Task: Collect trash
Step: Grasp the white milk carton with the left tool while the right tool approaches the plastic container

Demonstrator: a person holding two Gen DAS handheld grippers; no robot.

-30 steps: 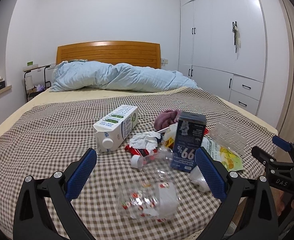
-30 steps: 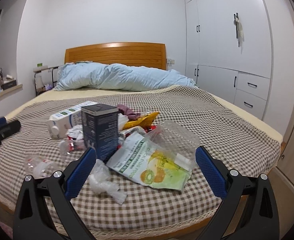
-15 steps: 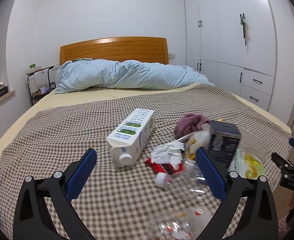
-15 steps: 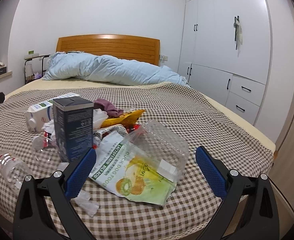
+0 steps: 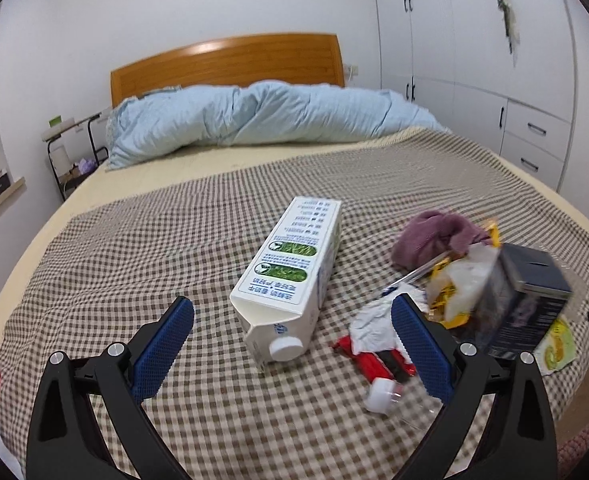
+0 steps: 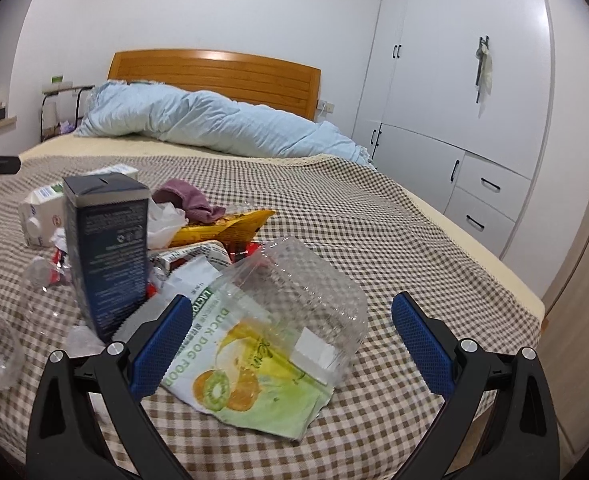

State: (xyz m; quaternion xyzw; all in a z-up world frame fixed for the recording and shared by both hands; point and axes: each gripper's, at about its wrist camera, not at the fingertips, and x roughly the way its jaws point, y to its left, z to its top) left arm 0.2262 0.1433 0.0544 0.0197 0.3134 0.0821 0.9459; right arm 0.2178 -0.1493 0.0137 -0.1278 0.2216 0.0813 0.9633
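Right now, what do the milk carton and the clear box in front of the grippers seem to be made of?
Milk carton: likely coated paperboard, smooth and printed, with sharp folded edges and a white plastic cap. Clear box: thin transparent plastic, glossy; the checked blanket shows through its dimpled walls.

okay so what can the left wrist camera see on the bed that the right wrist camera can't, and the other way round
Only the left wrist view shows the milk carton's printed top panel full length, lying on its side between the open left gripper, plus a red wrapper near its cap.

Only the right wrist view shows the clear plastic container resting on the green dog food pouch, framed by the open right gripper, and a yellow packet.

Both show the dark blue box, the purple cloth, the checked blanket and the blue duvet.
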